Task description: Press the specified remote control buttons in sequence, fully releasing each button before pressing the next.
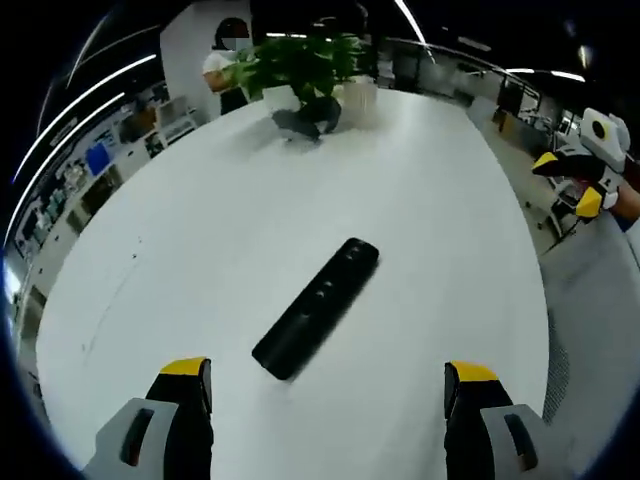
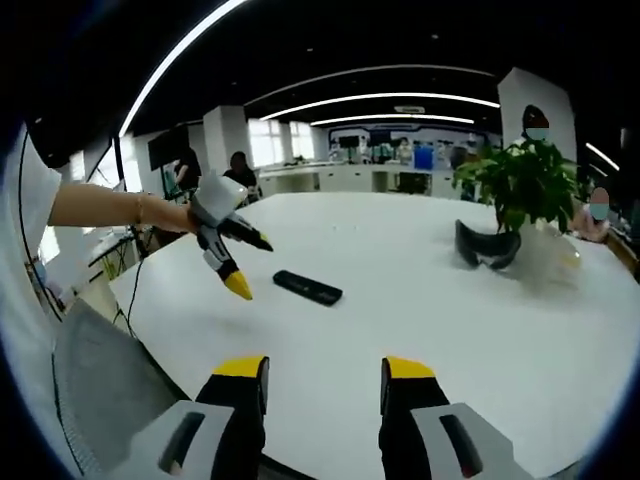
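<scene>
While remote (image 1: 318, 307) lies untouched on desk (image 1: 200, 240) — left tongs (image 1: 328, 385) spread above for approach, right tongs (image 2: 323, 385) parted, waiting aside.

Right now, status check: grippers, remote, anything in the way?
Left gripper open above the table; right gripper open, off its edge. Remote flat, untouched. Plant and headset far off; path clear.
</scene>
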Tool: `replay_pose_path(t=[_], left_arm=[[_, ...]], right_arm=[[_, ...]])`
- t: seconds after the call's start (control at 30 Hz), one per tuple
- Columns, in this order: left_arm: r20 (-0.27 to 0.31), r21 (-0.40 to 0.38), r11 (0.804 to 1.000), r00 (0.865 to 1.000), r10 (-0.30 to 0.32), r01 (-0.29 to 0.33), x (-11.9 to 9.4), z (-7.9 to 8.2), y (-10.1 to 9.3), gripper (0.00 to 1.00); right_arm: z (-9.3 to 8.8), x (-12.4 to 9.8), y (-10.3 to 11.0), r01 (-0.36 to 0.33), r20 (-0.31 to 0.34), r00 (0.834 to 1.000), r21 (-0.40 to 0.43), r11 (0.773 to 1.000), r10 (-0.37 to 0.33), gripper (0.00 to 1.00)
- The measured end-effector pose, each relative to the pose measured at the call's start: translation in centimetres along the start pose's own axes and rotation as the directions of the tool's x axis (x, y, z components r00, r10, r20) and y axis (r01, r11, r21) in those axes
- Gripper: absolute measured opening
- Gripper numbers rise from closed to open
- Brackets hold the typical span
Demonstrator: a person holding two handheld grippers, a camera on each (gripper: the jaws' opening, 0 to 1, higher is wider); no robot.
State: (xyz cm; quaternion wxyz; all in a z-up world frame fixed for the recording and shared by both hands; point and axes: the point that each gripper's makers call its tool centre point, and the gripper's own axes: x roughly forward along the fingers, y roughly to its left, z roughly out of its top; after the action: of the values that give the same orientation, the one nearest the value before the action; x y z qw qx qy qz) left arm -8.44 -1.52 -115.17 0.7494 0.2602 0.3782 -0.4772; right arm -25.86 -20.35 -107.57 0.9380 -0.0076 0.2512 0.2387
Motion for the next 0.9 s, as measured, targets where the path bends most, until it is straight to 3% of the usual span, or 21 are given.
replay_pose_path(t=[0.13, 0.2, 0.23, 0.3, 0.33, 0.37, 0.43, 0.53, 0.67, 0.9], left_arm=[[-0.012, 0.033, 0.999, 1.0, -0.028, 0.028, 1.1, 1.1, 1.0, 1.0], [-0.038, 0.052, 0.997, 0.998, -0.048, 0.05, 1.4, 1.3, 1.4, 0.66], [-0.036, 0.056, 0.998, 0.999, -0.039, 0.041, 1.6, 1.5, 1.8, 0.6], [-0.052, 0.062, 0.997, 0.997, -0.05, 0.053, 2.5, 1.5, 2.0, 0.83], [-0.086, 0.035, 0.993, 0.99, -0.108, 0.111, 2.9, 0.9, 1.1, 0.87], [-0.105, 0.048, 0.99, 0.986, -0.127, 0.132, 3.1, 0.6, 1.1, 0.79], [-0.153, 0.112, 0.988, 0.984, -0.089, 0.107, 3.4, 0.0, 1.9, 0.65], [-0.154, 0.11, 0.987, 0.983, -0.099, 0.117, 4.0, 0.1, 1.9, 0.62], [-0.158, 0.121, 0.983, 0.98, -0.117, 0.136, 4.3, 0.4, 1.9, 0.47], [-0.18, 0.155, 0.976, 0.975, -0.126, 0.155, 4.9, 0.8, 2.6, 0.39]], right_arm=[[-0.1, 0.0, -0.5, 0.014, 0.003, 1.0, 0.022, 1.0, -0.015, 0.42], [-0.1, 0.1, -0.6, 0.018, 0.004, 1.0, 0.029, 0.999, -0.018, 0.42], [-0.1, 0.1, -0.7, 0.022, 0.002, 1.0, 0.032, 0.999, -0.022, 0.42], [-0.1, 0.2, -0.8, 0.027, 0.0, 1.0, 0.033, 0.999, -0.027, 0.42], [-0.2, 0.3, -0.9, 0.03, -0.002, 1.0, 0.036, 0.999, -0.03, 0.42], [-0.2, 0.3, -0.9, 0.031, -0.004, 1.0, 0.038, 0.999, -0.031, 0.42], [-0.2, 0.4, -1.0, 0.033, -0.005, 0.999, 0.04, 0.999, -0.033, 0.42], [-0.3, 0.5, -1.2, 0.041, -0.008, 0.999, 0.047, 0.998, -0.04, 0.42], [-0.4, 0.7, -1.3, 0.041, -0.015, 0.999, 0.052, 0.998, -0.041, 0.41], [-0.1, 0.9, -1.3, 0.042, -0.012, 0.999, 0.051, 0.998, -0.042, 0.39]])
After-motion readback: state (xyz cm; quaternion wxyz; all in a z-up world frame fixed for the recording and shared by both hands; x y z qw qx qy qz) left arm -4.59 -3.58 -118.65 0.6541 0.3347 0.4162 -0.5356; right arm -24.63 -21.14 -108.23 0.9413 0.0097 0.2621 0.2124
